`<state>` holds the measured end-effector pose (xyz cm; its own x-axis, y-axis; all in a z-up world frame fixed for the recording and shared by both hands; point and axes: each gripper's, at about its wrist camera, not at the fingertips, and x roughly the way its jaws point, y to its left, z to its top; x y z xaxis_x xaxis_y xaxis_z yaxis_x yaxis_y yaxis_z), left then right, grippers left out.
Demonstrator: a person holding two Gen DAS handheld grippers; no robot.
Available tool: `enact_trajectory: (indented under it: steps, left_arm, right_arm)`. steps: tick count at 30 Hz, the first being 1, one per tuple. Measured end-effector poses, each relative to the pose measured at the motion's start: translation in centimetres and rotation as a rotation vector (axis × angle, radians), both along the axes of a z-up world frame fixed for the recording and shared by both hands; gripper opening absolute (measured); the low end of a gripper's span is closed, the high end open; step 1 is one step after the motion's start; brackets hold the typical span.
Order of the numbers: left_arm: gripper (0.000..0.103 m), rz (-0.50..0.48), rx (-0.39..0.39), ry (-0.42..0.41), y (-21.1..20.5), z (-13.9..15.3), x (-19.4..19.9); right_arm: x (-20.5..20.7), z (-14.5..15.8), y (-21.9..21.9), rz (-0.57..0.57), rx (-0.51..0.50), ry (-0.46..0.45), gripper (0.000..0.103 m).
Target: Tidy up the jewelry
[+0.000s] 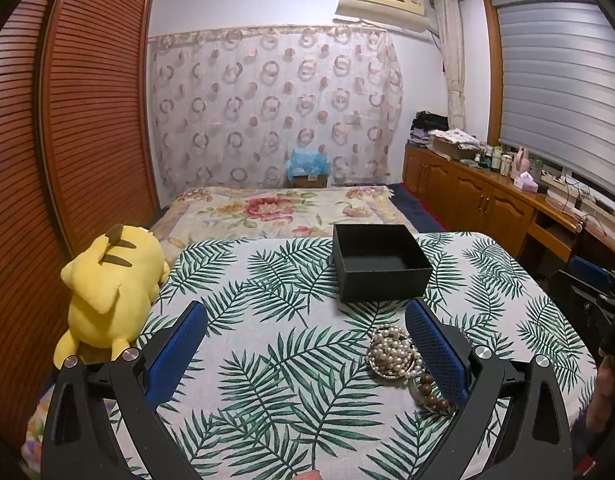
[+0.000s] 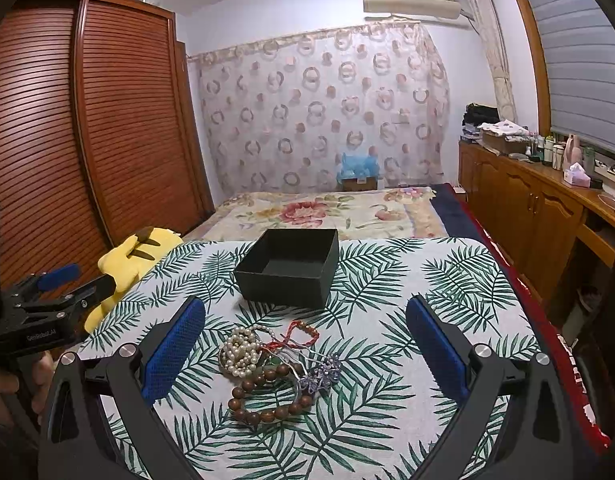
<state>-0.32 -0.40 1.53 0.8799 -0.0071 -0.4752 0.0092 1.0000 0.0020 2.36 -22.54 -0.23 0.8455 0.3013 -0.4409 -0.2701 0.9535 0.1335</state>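
The jewelry lies in one loose heap on the tabletop, and the heap sits squarely between and just ahead of the right tongs. The pearls are at its left, the red cord at the far side, the wooden beads nearest the camera and a small purple piece at the right. The open black box stands straight beyond the heap, near it but apart, with nothing visible inside.

For the left tongs the heap is off to the right: the pearls lie beside the right finger, which hides part of the beads. The box is ahead and right of them.

So the right hand is the better placed, I judge (the heap is already centred in its gap). The bead loop's longer spread runs roughly left to right.

Both tongs are spread wide, holding and touching nothing. The plush toy lies off the tabletop's left edge.
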Motion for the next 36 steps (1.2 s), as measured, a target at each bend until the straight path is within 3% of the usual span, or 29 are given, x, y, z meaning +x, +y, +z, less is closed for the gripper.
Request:
enact_trajectory:
  steps: [36]
  left_arm:
    - [0.096,-0.005,-0.004,-0.010,-0.5,0.7,-0.5]
  right_arm:
    - [-0.4,1.5,0.8,0.003,0.006,-0.010,0.101]
